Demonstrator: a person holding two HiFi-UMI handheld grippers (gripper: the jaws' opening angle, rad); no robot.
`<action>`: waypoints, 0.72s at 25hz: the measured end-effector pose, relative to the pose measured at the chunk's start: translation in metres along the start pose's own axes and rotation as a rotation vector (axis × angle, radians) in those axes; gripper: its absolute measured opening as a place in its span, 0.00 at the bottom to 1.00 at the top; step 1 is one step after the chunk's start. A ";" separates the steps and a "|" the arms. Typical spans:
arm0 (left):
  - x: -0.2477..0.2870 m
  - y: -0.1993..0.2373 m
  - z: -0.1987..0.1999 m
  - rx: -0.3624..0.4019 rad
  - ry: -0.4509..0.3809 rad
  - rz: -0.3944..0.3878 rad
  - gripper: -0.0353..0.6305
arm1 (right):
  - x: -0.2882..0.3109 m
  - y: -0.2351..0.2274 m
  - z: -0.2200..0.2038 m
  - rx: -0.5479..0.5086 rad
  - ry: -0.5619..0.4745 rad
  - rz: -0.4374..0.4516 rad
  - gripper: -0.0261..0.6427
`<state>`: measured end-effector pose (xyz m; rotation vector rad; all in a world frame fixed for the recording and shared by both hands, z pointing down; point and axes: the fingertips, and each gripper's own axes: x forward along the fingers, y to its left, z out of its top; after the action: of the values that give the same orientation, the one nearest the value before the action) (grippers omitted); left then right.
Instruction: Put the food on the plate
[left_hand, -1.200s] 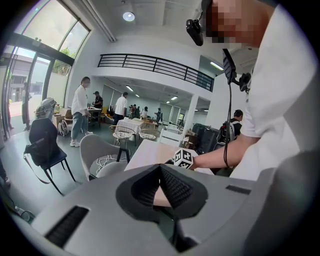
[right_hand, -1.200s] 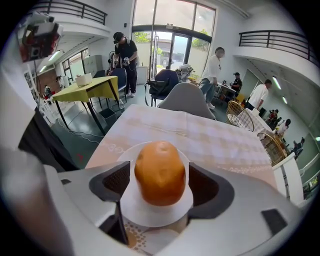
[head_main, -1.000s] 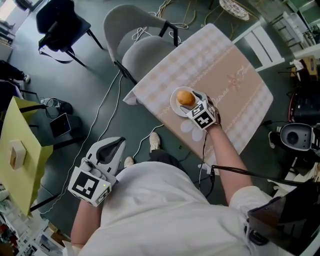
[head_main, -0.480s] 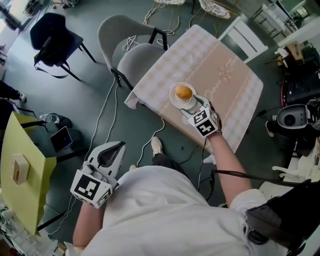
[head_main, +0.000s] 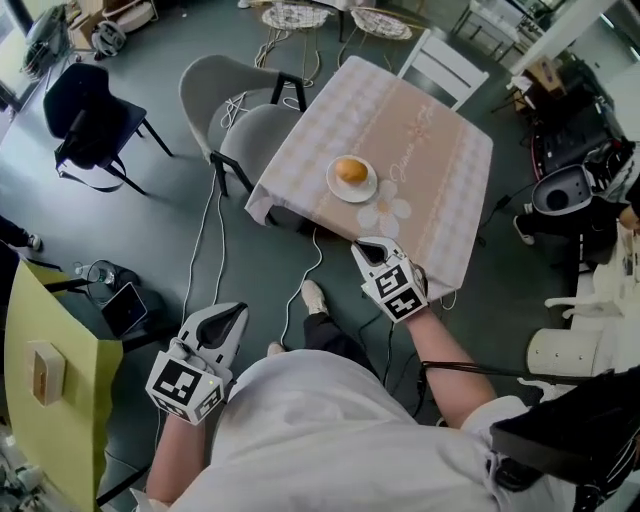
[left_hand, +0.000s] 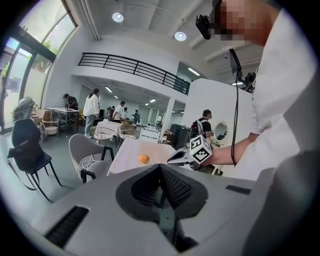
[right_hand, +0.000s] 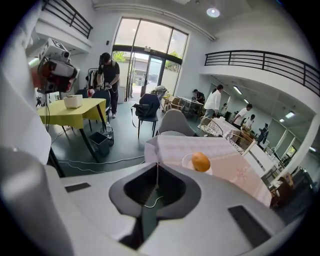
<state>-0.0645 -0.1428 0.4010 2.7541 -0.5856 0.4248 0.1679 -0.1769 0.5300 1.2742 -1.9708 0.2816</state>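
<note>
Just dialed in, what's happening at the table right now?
A person holds a gripper in each hand. The orange food sits on the plate on the table, untouched. The right gripper hangs at the table's near edge; its jaws have just closed with nothing between them. The left gripper is low at the person's side, shut and empty.

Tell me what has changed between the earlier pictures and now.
The right gripper has drawn back from the plate, off the table toward the person; its jaws have just closed, empty. The orange food stays on the plate; the left gripper stays low, shut.
</note>
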 end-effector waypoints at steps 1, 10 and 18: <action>-0.004 -0.004 -0.003 0.007 0.002 -0.013 0.07 | -0.009 0.013 0.001 0.017 -0.013 0.000 0.06; -0.023 -0.043 -0.030 0.068 0.018 -0.138 0.07 | -0.083 0.105 0.010 0.131 -0.133 -0.016 0.06; -0.039 -0.074 -0.044 0.106 0.028 -0.217 0.07 | -0.117 0.157 0.016 0.125 -0.171 -0.007 0.06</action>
<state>-0.0764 -0.0500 0.4118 2.8668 -0.2601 0.4535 0.0518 -0.0304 0.4705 1.4256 -2.1195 0.3052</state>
